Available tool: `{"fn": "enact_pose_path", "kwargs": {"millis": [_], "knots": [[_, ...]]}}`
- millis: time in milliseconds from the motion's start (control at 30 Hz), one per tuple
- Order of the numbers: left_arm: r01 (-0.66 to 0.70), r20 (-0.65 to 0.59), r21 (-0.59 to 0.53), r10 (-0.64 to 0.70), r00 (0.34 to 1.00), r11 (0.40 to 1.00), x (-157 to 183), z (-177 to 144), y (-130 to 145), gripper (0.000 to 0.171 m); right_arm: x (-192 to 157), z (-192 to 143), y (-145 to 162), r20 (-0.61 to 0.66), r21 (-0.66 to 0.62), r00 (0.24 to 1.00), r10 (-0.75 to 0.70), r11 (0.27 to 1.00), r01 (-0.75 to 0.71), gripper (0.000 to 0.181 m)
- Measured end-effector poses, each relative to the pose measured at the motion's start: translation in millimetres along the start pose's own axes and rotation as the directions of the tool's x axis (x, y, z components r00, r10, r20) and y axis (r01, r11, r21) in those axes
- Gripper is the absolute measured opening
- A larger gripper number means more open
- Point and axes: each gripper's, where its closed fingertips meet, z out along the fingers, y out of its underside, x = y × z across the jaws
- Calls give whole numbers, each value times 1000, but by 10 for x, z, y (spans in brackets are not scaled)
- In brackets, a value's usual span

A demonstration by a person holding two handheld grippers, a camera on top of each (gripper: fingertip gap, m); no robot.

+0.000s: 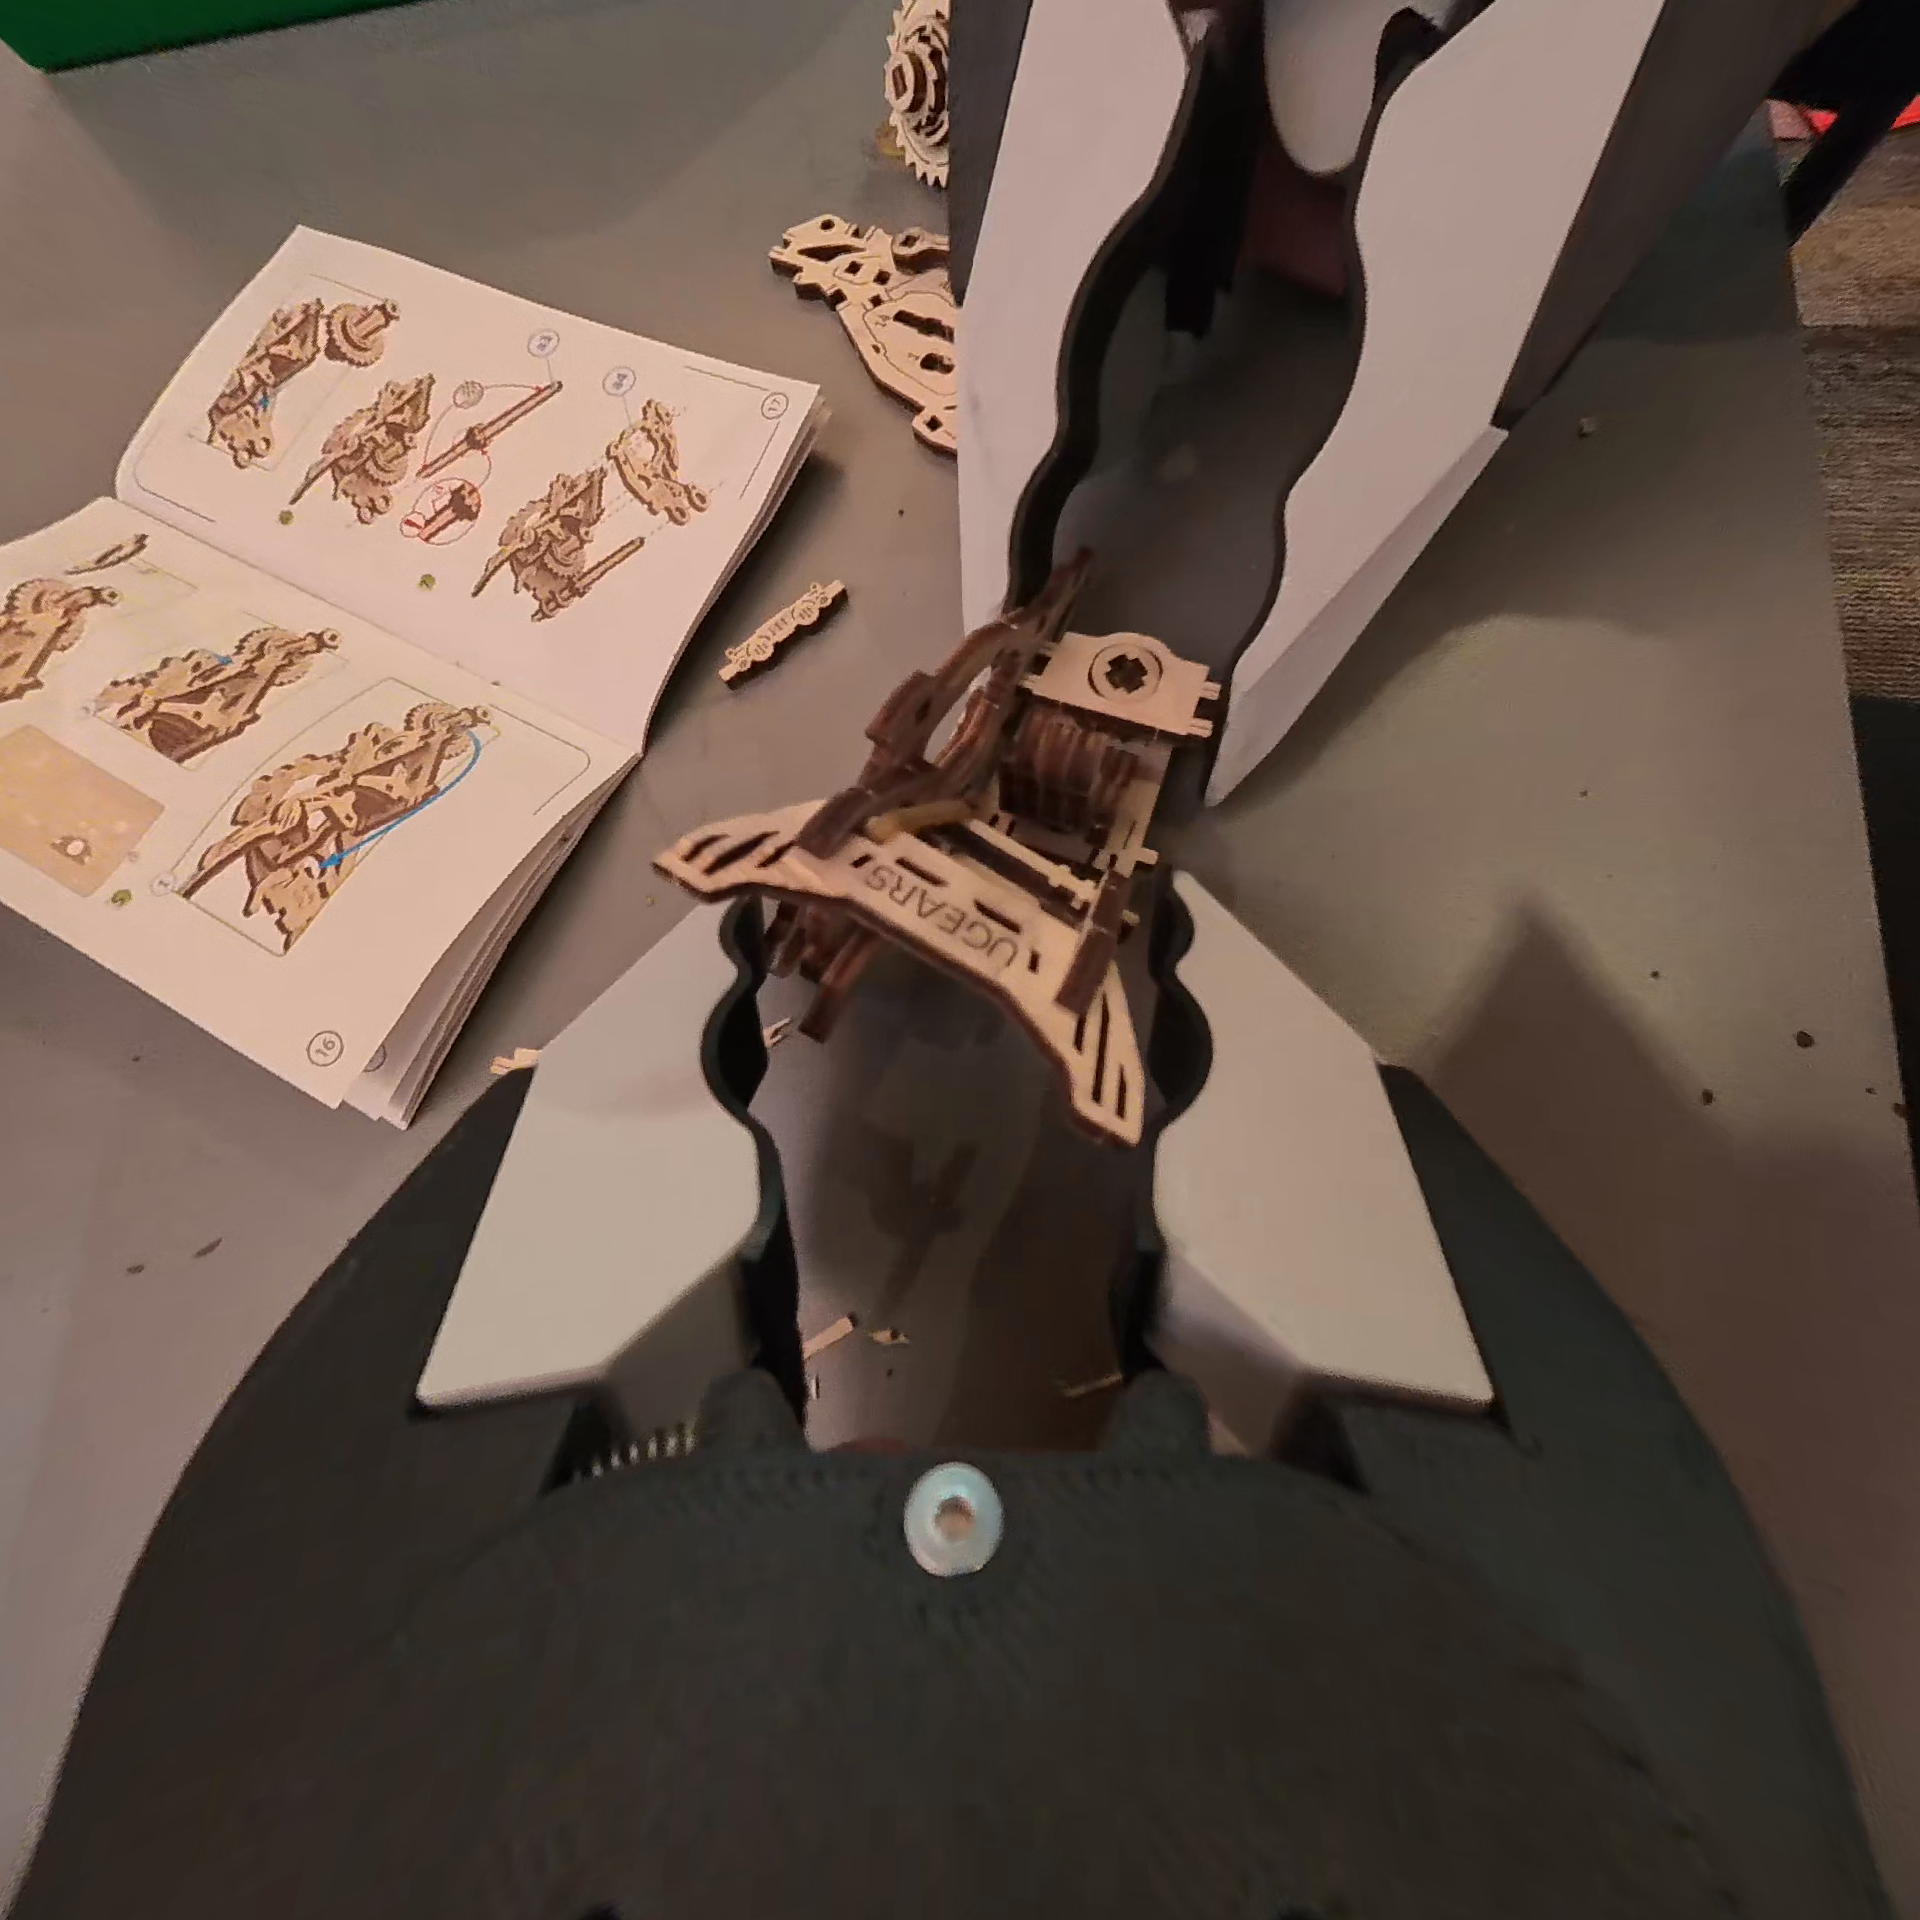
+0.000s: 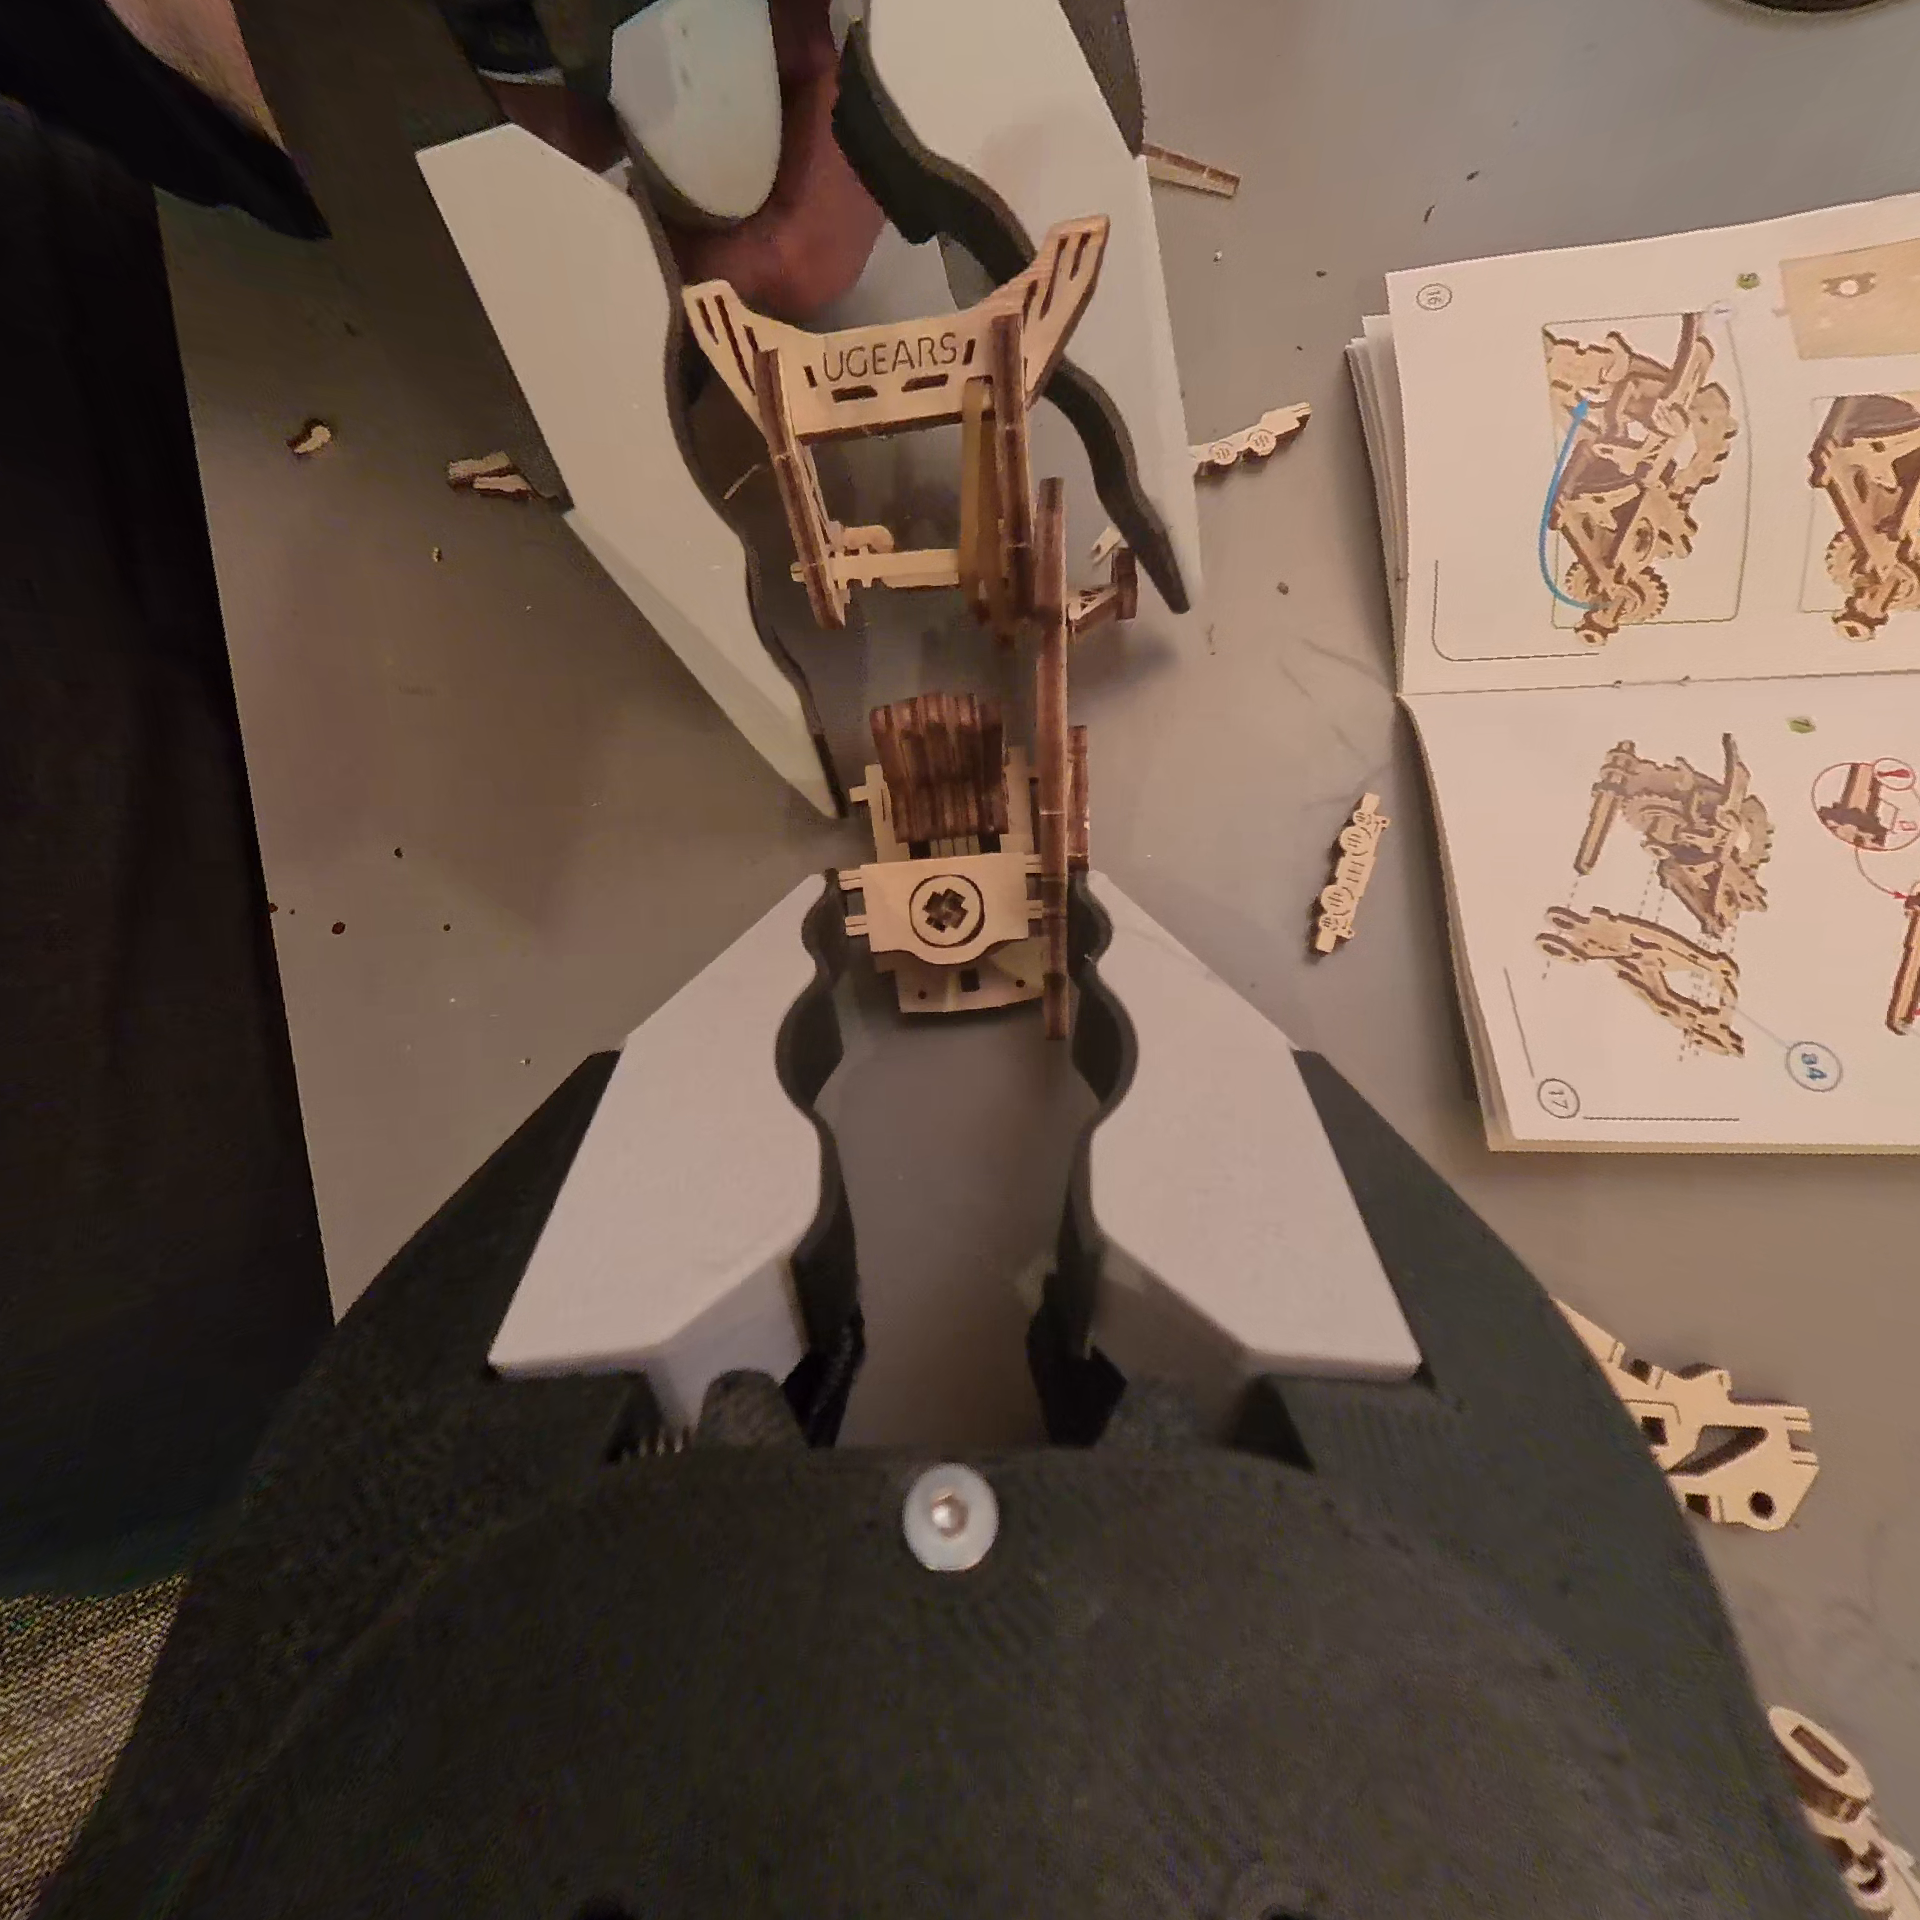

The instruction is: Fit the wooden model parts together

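Wooden model (image 1: 935, 831) (image 2: 935, 644) held in the air between both claws, above the grey table (image 1: 1558, 935) (image 2: 468, 831). Pale laser-cut plywood with dark burnt edges; open frame with slotted struts. One end is a flared plate with curved, slotted wings and engraved lettering; the other end is a small plate with a round cross-cut hole, and behind it a stack of dark ribbed slats. A long thin side piece runs along one flank.

Left claw (image 1: 956, 997) (image 2: 914, 343): in the left wrist view the flared plate sits at its tips, 12 o'clock from the claw body; jaws partly closed, pressing on the wing end. Right claw (image 2: 956, 935) (image 1: 1132, 675): jaws narrowed to the width of the cross-hole end and gripping it; in the left wrist view it comes in from 12 o'clock.

Open instruction booklet (image 1: 364, 644) (image 2: 1662, 675) lies flat on the table, at 9–10 o'clock of the model in the left view, 3 o'clock in the right view. Small flat wooden strip (image 1: 784, 632) (image 2: 1351, 888) between booklet and model. Loose wooden frame piece (image 1: 883, 301) and gear part (image 1: 920, 83) at 12 o'clock in the left view, partly hidden behind the right claw. Another cut-out wooden piece (image 2: 1704, 1444) at 4 o'clock in the right view. Wood crumbs scattered on the table.
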Motion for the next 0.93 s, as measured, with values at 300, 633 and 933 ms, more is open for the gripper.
{"fn": "enact_pose_path", "kwargs": {"millis": [300, 633, 933], "knots": [[-44, 26, 14, 44, 999, 999, 16, -6, -22, 66, -1, -2, 1, -4, -1, 1000, -6, 1000, 6, 40], [-114, 31, 32, 113, 993, 993, 1, -15, -40, 66, -12, -1, 6, -2, -5, 1000, -19, 1000, 19, 42], [-132, 21, 52, 131, 991, 990, -42, -24, -61, 66, 10, 10, -27, 25, 0, 1000, 0, 1000, 0, 49]]}}
